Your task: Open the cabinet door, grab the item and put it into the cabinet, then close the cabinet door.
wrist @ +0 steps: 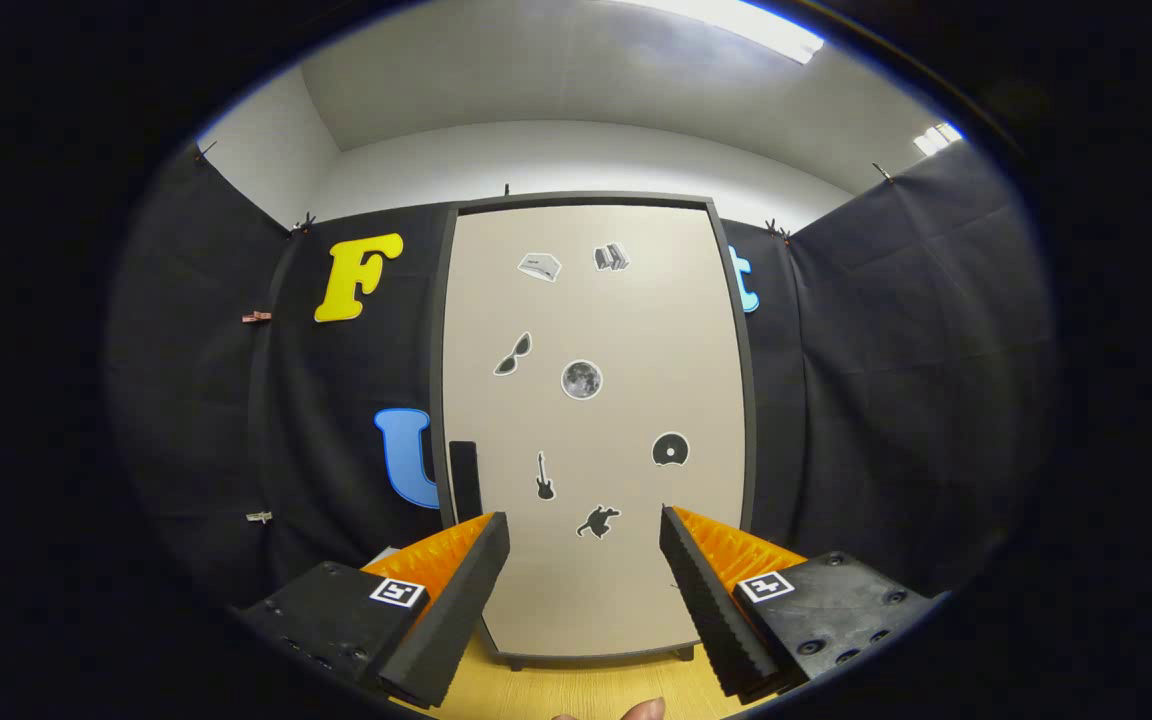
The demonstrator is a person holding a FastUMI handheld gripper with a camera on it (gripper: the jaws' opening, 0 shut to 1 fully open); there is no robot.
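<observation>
A tall cabinet stands straight ahead on a wooden table, its beige door [626, 330] shut and dotted with small stickers. A dark vertical handle [464, 478] sits on the door's left side, low down, just above my left finger. My gripper [584, 525] is open, its fingers spread wide and pointing at the lower part of the door, a short way in front of it. Nothing is between the fingers. No loose item for the cabinet can be made out.
The wooden tabletop [576, 690] runs under the fingers up to the cabinet's base. Black cloth walls close in on both sides and behind the cabinet. A fingertip of a person's hand [641, 710] shows at the near edge of the table.
</observation>
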